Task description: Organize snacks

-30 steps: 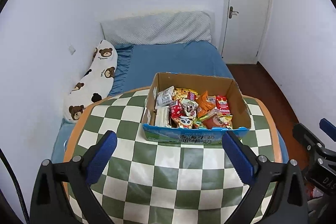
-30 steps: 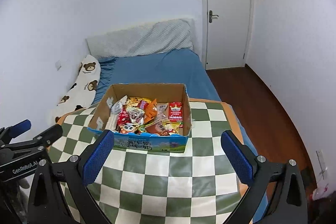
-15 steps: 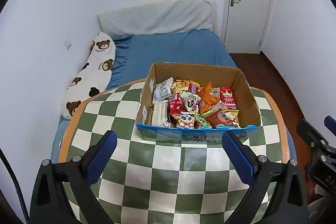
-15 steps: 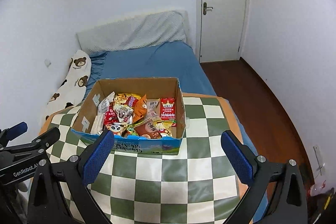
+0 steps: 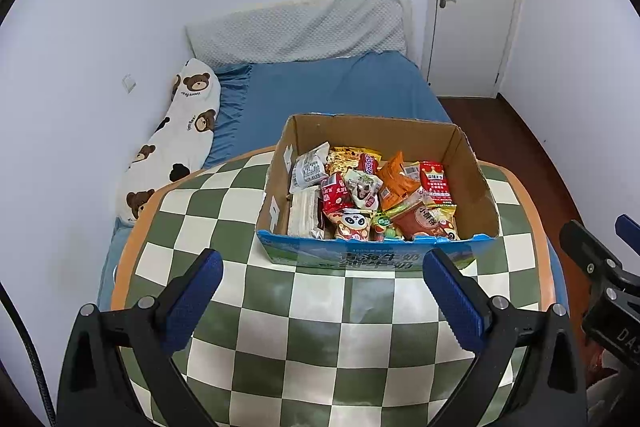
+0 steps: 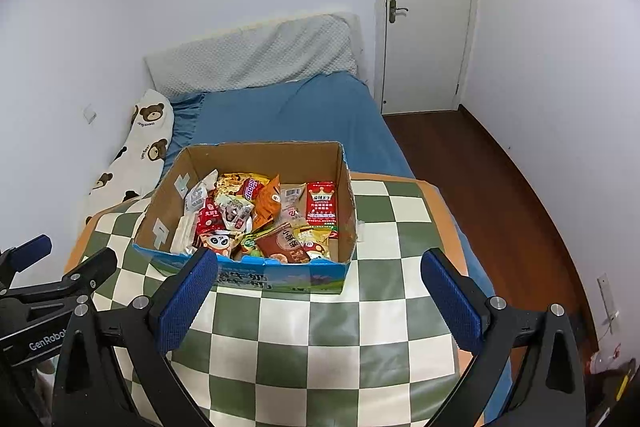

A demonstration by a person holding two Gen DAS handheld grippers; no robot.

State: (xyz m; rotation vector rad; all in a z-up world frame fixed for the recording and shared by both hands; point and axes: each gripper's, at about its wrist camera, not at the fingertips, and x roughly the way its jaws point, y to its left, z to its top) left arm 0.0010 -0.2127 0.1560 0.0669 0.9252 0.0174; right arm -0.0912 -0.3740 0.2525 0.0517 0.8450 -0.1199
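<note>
An open cardboard box with a blue printed front stands on the far part of a green-and-white checked table. It is full of mixed snack packets: red, orange, white, and one with a panda face. It also shows in the right wrist view, with the snack packets inside. My left gripper is open and empty, above the table just short of the box. My right gripper is open and empty, its left finger overlapping the box's front edge.
A bed with a blue sheet lies behind the table, with a bear-print pillow at its left. A white door and dark wood floor are at the right. Each gripper shows at the edge of the other's view.
Both grippers have moved forward and tilted toward the box, which now looks larger and nearer. Both stay open. The box and snacks have not moved.
</note>
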